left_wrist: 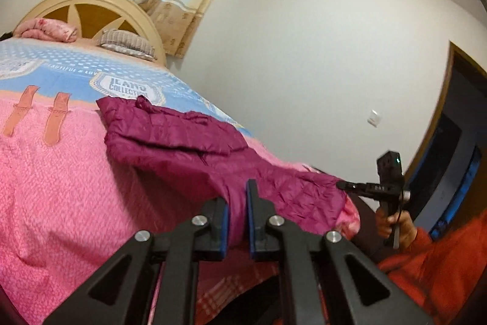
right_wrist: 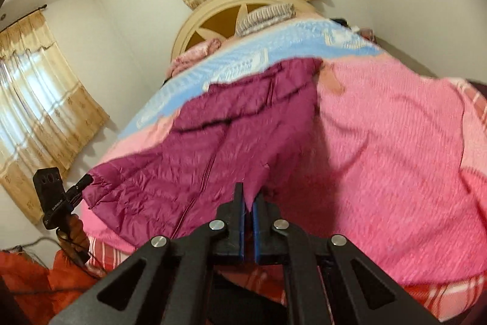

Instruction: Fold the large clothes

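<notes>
- Gripping the hem of the jacket (left_wrist: pixel 194 148), our left tool (left_wrist: pixel 237 218) has its blue pads pressed together on a fold of the maroon quilted cloth.
- Our right tool (right_wrist: pixel 249 203) is likewise clamped on the same jacket (right_wrist: pixel 231 136), pinching a thin edge near the zipper line; in the left view it shows at the far corner of the hem, held in our right hand (left_wrist: pixel 395 224).
- Between the two tools the near edge of the jacket is raised off the bed (left_wrist: pixel 61 172), while its upper part lies on the pink and blue bedspread, towards the headboard (left_wrist: pixel 88 5).
- We judge the step in hand to be the first fold: the bottom edge is picked up at both corners, not yet carried over.
- The next move, we think, calls for carrying both corners together towards the collar, keeping the hem taut and level, then laying it down flat before letting go.
- Slippery puffy cloth may slide out of the pads or bunch up, so an even pull seems wise.
</notes>
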`<state>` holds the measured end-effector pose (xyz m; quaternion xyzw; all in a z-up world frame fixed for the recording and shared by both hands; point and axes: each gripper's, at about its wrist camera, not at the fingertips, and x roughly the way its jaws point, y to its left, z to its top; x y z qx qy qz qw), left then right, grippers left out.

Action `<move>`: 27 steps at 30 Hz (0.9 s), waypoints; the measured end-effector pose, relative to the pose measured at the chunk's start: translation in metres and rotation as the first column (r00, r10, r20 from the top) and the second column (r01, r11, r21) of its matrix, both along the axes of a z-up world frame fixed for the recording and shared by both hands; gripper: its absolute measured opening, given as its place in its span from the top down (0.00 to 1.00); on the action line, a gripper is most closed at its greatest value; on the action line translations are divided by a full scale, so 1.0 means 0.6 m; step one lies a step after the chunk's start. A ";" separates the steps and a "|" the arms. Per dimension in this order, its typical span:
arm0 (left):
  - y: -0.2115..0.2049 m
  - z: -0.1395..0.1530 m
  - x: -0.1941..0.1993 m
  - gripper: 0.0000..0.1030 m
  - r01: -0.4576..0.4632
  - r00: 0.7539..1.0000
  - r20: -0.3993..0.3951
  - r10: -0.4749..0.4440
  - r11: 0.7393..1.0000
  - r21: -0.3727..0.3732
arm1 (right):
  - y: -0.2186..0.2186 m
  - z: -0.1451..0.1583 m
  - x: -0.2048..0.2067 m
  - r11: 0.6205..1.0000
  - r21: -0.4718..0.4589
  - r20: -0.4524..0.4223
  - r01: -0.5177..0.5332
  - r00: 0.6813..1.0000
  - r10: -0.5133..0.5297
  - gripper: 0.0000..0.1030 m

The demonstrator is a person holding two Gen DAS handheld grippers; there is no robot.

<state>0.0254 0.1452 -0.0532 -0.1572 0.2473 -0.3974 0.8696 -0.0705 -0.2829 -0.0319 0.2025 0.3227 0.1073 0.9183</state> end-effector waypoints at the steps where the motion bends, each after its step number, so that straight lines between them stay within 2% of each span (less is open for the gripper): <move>1: -0.005 0.010 0.018 0.90 -0.024 1.000 -0.004 0.024 1.000 0.020 | -0.006 0.009 0.007 1.000 0.002 0.012 0.006 1.000 -0.006 0.97; 3: -0.010 0.020 0.054 0.90 -0.067 0.998 -0.014 0.068 0.996 0.051 | -0.023 0.033 0.042 1.000 0.010 0.036 0.025 0.999 -0.026 0.97; 6: -0.014 0.027 0.137 0.90 -0.141 0.986 -0.076 0.147 0.987 0.078 | -0.039 0.057 0.102 0.999 0.018 0.049 0.047 0.998 -0.048 0.97; 10: -0.010 0.016 0.252 0.90 -0.215 0.958 -0.177 0.227 0.973 0.082 | -0.056 0.076 0.190 0.996 0.027 0.042 0.079 0.996 -0.080 0.97; 16: -0.017 -0.005 0.377 0.90 -0.280 0.913 -0.276 0.301 0.953 0.113 | -0.067 0.087 0.341 0.993 0.027 -0.002 0.114 0.994 -0.114 0.97; 22: -0.029 -0.016 0.478 0.90 -0.342 0.868 -0.321 0.378 0.925 0.164 | -0.076 0.066 0.502 0.983 -0.001 -0.062 0.184 0.981 -0.184 0.97; 27: -0.035 -0.039 0.568 0.90 -0.395 0.827 -0.349 0.441 0.897 0.197 | -0.085 0.016 0.634 0.972 -0.042 -0.098 0.230 0.968 -0.233 0.97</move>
